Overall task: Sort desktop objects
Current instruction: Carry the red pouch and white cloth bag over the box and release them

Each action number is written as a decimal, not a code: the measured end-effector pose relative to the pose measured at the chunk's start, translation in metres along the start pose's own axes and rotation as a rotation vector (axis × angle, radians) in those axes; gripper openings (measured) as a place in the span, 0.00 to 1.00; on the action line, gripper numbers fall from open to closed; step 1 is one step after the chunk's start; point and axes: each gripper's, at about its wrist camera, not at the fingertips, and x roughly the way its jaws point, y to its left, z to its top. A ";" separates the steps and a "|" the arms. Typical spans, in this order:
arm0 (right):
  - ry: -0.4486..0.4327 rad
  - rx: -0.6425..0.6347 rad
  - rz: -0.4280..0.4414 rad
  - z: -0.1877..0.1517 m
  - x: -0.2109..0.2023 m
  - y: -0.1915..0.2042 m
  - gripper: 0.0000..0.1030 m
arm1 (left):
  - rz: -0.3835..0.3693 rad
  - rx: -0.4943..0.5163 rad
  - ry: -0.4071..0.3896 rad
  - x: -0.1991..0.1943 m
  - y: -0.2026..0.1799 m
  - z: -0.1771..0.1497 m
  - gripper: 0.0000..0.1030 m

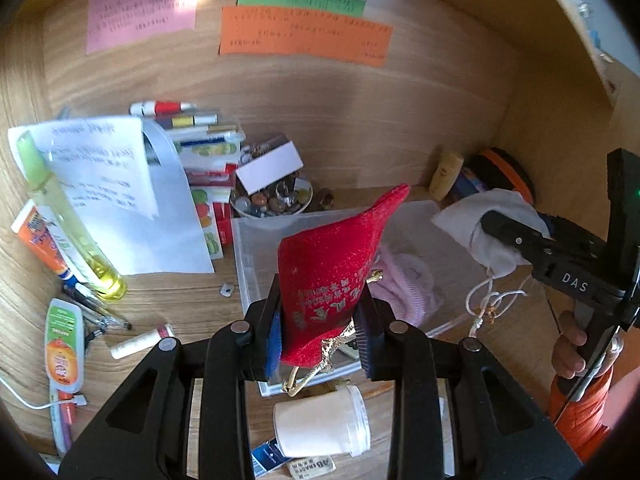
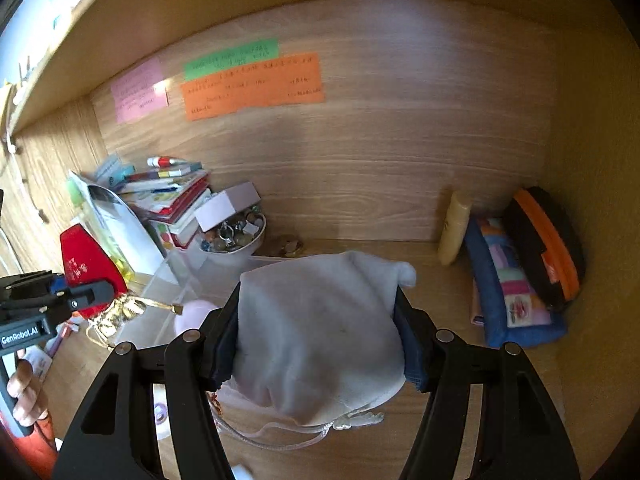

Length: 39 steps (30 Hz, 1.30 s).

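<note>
Red pouch (image 1: 324,280) clamped between left jaws.

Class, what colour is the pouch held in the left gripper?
Red pouch with gold trim; clearest in the left wrist view.

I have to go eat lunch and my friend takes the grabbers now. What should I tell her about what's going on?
Left gripper: shut on the red pouch, held up over the clear bin.
Right gripper: shut on the white drawstring bag, also lifted, above the bin's right side.
Done: a pink fabric item already lies in the bin.
Left: both pouches still need putting down. The tubes, pens, lip balm and white jar are still loose on the desk.
</note>
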 end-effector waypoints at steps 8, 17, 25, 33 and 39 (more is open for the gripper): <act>0.111 -0.019 0.017 -0.011 0.055 0.003 0.60 | -0.014 -0.012 0.078 0.039 0.008 -0.001 0.29; 0.156 -0.035 0.001 -0.023 0.082 -0.001 0.60 | -0.019 -0.013 0.145 0.077 0.013 -0.003 0.29; 0.139 -0.096 -0.054 -0.028 0.087 0.009 0.62 | -0.001 0.024 0.159 0.088 0.007 -0.008 0.30; 0.139 -0.119 -0.080 -0.030 0.089 0.011 0.71 | 0.023 0.071 0.150 0.086 -0.003 -0.012 0.52; 0.163 -0.123 -0.068 -0.031 0.087 0.014 0.78 | 0.047 0.098 0.109 0.072 -0.011 -0.011 0.64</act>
